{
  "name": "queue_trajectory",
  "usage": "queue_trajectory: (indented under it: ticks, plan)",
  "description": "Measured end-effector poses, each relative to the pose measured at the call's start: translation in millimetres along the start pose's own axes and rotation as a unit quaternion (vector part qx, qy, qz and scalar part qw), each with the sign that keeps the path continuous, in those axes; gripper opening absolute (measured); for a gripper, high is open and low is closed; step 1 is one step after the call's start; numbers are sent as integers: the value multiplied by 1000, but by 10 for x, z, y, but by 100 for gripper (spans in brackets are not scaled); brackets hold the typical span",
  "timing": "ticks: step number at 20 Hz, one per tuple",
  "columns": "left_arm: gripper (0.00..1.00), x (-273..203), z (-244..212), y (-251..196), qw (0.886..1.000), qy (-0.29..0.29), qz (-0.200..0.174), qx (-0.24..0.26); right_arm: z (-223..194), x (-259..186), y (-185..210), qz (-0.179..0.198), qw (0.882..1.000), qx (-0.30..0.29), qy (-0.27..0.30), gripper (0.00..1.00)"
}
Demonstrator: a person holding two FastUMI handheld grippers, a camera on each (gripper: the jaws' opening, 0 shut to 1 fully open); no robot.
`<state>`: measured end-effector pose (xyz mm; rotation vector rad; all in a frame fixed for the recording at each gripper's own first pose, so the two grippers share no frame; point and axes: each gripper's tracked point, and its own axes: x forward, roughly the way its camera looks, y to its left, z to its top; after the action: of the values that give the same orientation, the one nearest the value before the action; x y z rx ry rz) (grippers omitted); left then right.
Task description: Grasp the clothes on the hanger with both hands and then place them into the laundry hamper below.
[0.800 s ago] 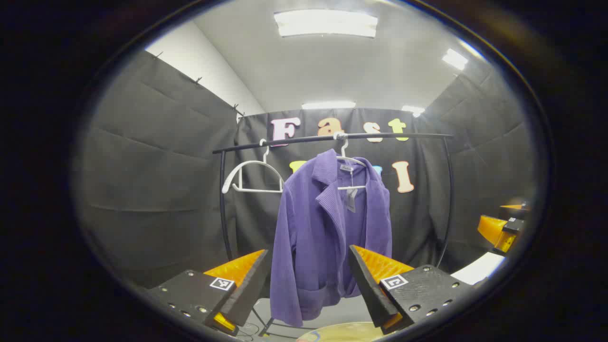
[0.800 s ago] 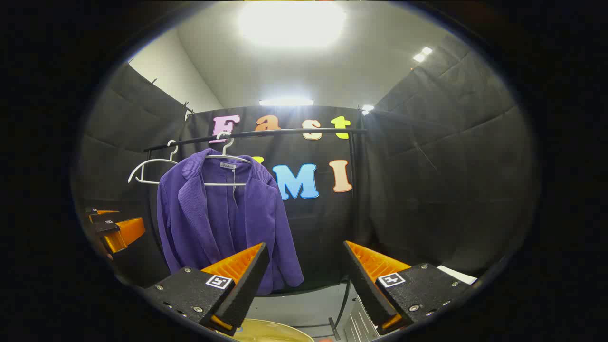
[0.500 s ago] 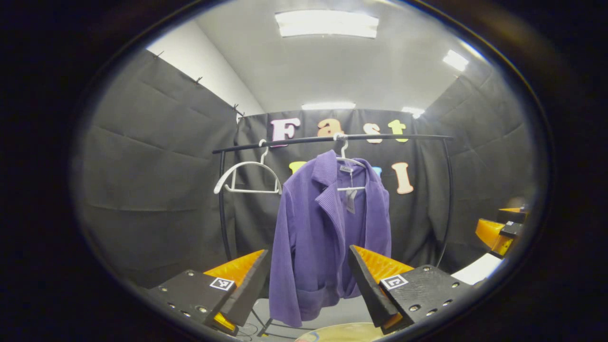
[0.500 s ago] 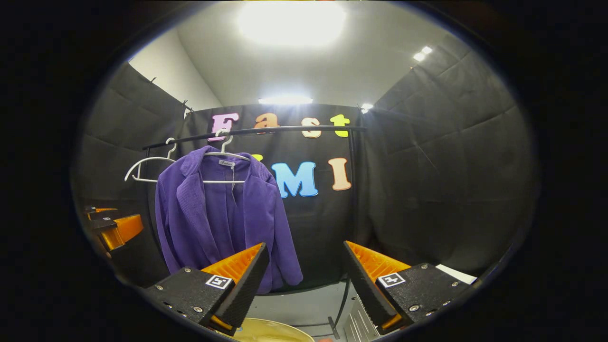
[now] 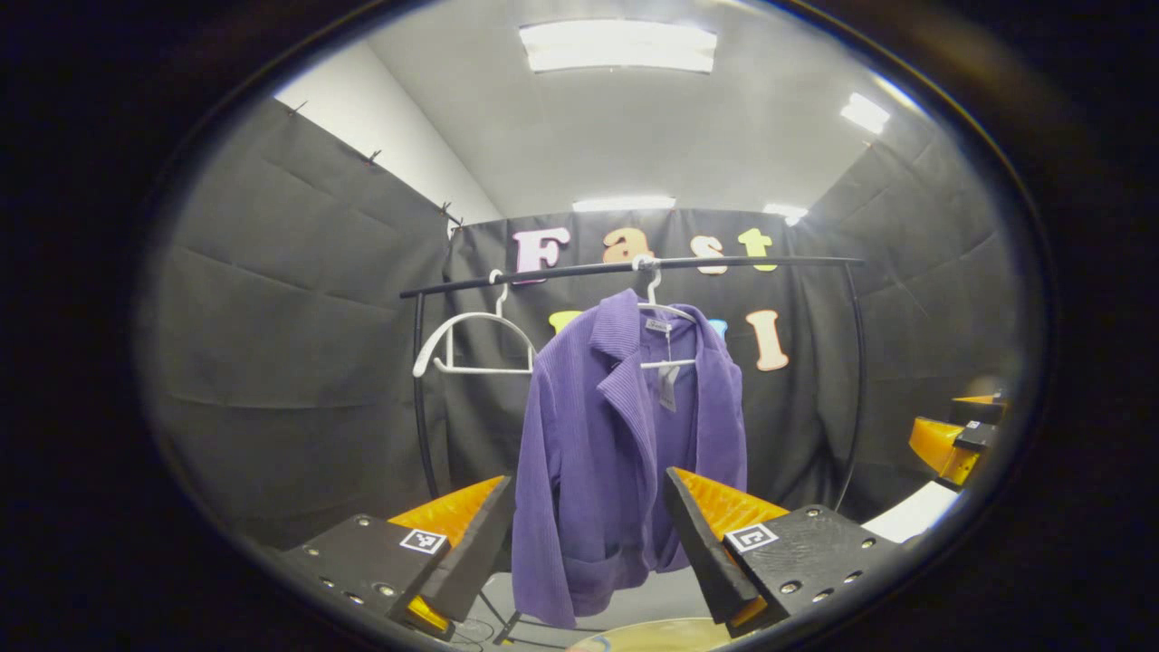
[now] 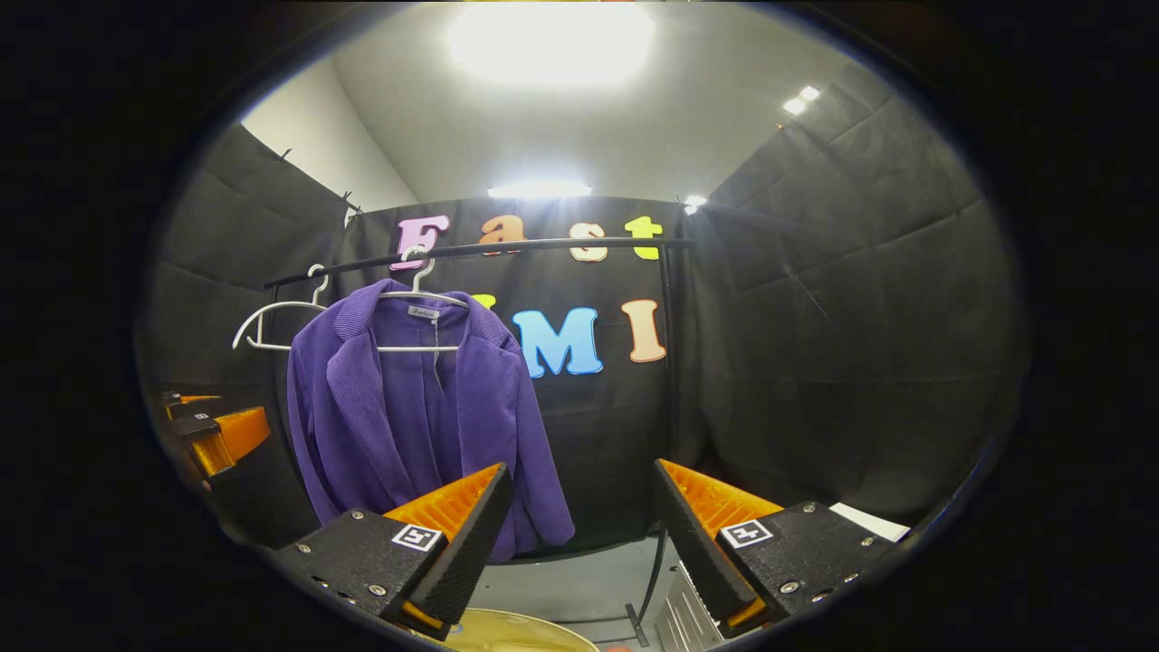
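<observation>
Purple jacket (image 5: pixel 625 453) hanging on a white hanger (image 5: pixel 665 312) from the black rail (image 5: pixel 634 265), front open, collar and lapels turned out, a small tag dangling at the neck. Sleeves hanging straight down on both sides of the jacket. Second white hanger (image 5: pixel 471 340), bare, hooked on the same rail just beside the jacket, on the side toward the rail's curved post. Same arrangement seen in the right gripper view: jacket (image 6: pixel 412 407) on its hanger (image 6: pixel 421 294), bare hanger (image 6: pixel 272 321) next to it, rail (image 6: pixel 480 249) running above both.

Left gripper (image 5: pixel 589 543) held below and short of the jacket, jaws released and wide apart, nothing between them, no contact with the cloth. Jacket hem visible in the gap between the two fingers. Right gripper (image 6: pixel 579 534) likewise released, jaws spread, empty, aimed at the wall beside the jacket, away from the bare hanger; jacket well off its centre line, its sleeve behind one finger. Each gripper visible at the edge of the other's view, apart from the jacket: right gripper (image 5: pixel 951 444) in the left gripper view, left gripper (image 6: pixel 217 435) in the right gripper view.

Yellowish rounded rim (image 5: pixel 661 634) below the jacket at the bottom of the left gripper view, and again (image 6: pixel 516 629) in the right gripper view; cannot tell what it is. Grey floor (image 6: pixel 579 584) under the rail.
</observation>
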<state>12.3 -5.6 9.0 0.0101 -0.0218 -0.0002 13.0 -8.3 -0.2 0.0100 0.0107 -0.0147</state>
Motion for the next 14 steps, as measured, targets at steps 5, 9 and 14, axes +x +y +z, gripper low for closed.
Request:
queue_trajectory:
  ticks: [5, 9, 14]
  plan:
    - [95, 110, 152, -22, 1000, -10, 12, 0, 138, 251, 7, 16, 1000, 2, -12, 96]
    - [100, 235, 255, -44, 1000, -16, 26, -4, 278, 512, 88, 38, 999, 11, -19, 96]
    - [100, 495, 401, -25, 998, -18, 53, -14, 515, 928, 209, 70, 996, 15, -44, 95]
